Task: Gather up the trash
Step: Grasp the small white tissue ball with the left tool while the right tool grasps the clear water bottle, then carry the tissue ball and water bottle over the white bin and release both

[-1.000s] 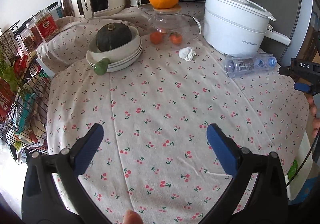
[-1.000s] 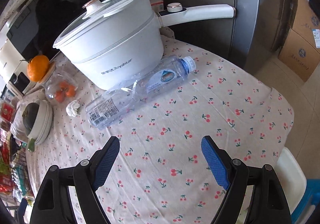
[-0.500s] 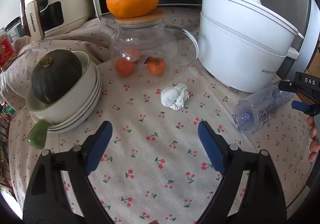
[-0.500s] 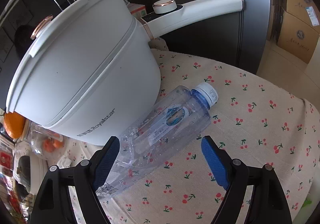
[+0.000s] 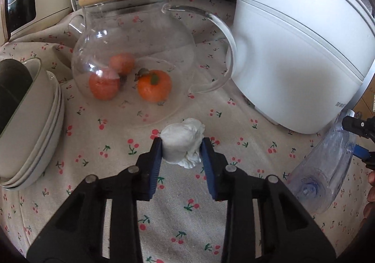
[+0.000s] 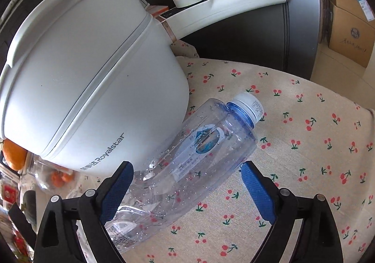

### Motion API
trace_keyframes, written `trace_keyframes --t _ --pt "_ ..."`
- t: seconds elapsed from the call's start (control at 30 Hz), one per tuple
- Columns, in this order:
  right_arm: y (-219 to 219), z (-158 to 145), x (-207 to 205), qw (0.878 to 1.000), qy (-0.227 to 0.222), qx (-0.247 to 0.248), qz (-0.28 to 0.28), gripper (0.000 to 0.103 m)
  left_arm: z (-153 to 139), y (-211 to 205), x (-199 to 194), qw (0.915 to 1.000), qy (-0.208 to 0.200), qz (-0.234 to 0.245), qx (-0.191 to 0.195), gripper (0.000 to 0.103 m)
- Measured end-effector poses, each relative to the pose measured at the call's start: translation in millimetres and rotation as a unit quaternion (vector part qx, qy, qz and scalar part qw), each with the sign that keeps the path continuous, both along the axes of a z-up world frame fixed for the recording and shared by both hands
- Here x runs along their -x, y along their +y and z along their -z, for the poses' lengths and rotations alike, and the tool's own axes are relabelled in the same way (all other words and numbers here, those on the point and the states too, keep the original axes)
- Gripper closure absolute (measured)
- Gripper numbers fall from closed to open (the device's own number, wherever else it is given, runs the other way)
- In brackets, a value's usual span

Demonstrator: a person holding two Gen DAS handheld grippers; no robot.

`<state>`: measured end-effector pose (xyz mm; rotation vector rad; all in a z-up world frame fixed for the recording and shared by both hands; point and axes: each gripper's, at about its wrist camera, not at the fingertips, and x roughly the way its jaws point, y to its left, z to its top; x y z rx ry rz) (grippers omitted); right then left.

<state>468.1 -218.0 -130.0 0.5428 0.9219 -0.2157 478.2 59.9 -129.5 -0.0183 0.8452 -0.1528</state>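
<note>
A crumpled white paper ball (image 5: pixel 182 143) lies on the cherry-print tablecloth (image 5: pixel 117 192). My left gripper (image 5: pixel 182 148) is shut on it, both blue pads pressed against its sides. An empty clear plastic bottle (image 6: pixel 187 159) with a blue neck lies on its side against the white pot. My right gripper (image 6: pixel 186 176) is open, its jaws on either side of the bottle's body, not squeezing it. The bottle also shows at the right edge of the left wrist view (image 5: pixel 328 169), with the right gripper's tips beside it.
A white Royalstar electric pot (image 6: pixel 89 89) with a long handle stands behind the bottle. A glass teapot (image 5: pixel 133 59) with small oranges inside and a large orange on its lid stands just beyond the paper ball. Stacked bowls (image 5: pixel 28 127) stand at left. Cardboard boxes (image 6: pixel 346 28) stand off the table.
My left gripper moved forward to the paper ball and closed on it. My right gripper moved forward until its open jaws straddle the bottle.
</note>
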Motion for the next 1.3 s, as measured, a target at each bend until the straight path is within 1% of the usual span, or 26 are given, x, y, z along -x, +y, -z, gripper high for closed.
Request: trace_keyframes --t 0.07,0.13,0.2,0.23,0.33,0.37,0.4,0.5,0.6,0.7,0.8,0.87,0.97,1.03,1.07,1.2,1.3 --pt "-3 1 0 1.000 0.003 -0.010 -0.009 0.010 -1 -1 5 1.0000 0.004 0.001 -0.001 0.070" --pt "-9 4 1 0.999 0.009 -0.025 -0.019 0.015 -2 -2 12 1.0000 0.008 -0.002 0.000 0.071" --pt "-13 4 2 0.999 0.014 -0.043 -0.028 0.024 -4 -2 23 0.9999 0.015 -0.001 0.007 0.071" --pt "-13 3 3 0.998 0.017 -0.046 -0.034 0.025 -5 -3 31 0.9998 0.019 -0.001 0.007 0.071" --pt "-9 -4 12 0.998 0.024 -0.032 -0.057 0.034 -10 -8 54 0.9995 0.030 0.005 0.004 0.071" --pt "-7 -8 16 0.997 0.025 -0.024 -0.067 0.039 -12 -9 62 0.9995 0.032 0.007 0.003 0.071" --pt "-6 -12 19 0.997 0.029 -0.014 -0.076 0.041 -15 -10 70 0.9994 0.034 0.009 0.002 0.071" --pt "-3 -14 30 0.994 0.051 -0.002 -0.100 0.041 -24 -10 96 0.9992 0.038 0.011 0.009 0.071" --pt "0 -18 45 0.991 0.068 0.010 -0.112 0.041 -35 -11 119 0.9988 0.042 0.007 0.023 0.071" --pt "8 -18 62 0.988 0.086 0.024 -0.129 0.041 -42 -8 151 0.9982 0.047 0.004 0.037 0.071" --pt "15 -17 78 0.982 0.108 0.035 -0.148 0.040 -45 -12 171 0.9979 0.052 0.006 0.039 0.071" --pt "21 -15 87 0.980 0.119 0.040 -0.157 0.039 -44 -9 172 0.9976 0.055 0.005 0.041 0.071" --pt "27 -7 99 0.976 0.138 0.045 -0.160 0.037 -51 -6 192 0.9977 0.054 0.005 0.041 0.071" --pt "30 -1 105 0.975 0.146 0.041 -0.163 0.037 -56 -3 204 0.9978 0.052 0.003 0.040 0.071" --pt "32 1 108 0.974 0.147 0.045 -0.166 0.039 -59 -2 211 0.9979 0.051 0.001 0.040 0.071" --pt "43 -5 125 0.966 0.132 0.107 -0.197 0.042 -69 0 232 0.9982 0.047 -0.002 0.038 0.071" --pt "46 -15 144 0.962 0.115 0.124 -0.214 0.042 -78 3 248 0.9985 0.038 -0.004 0.039 0.071"
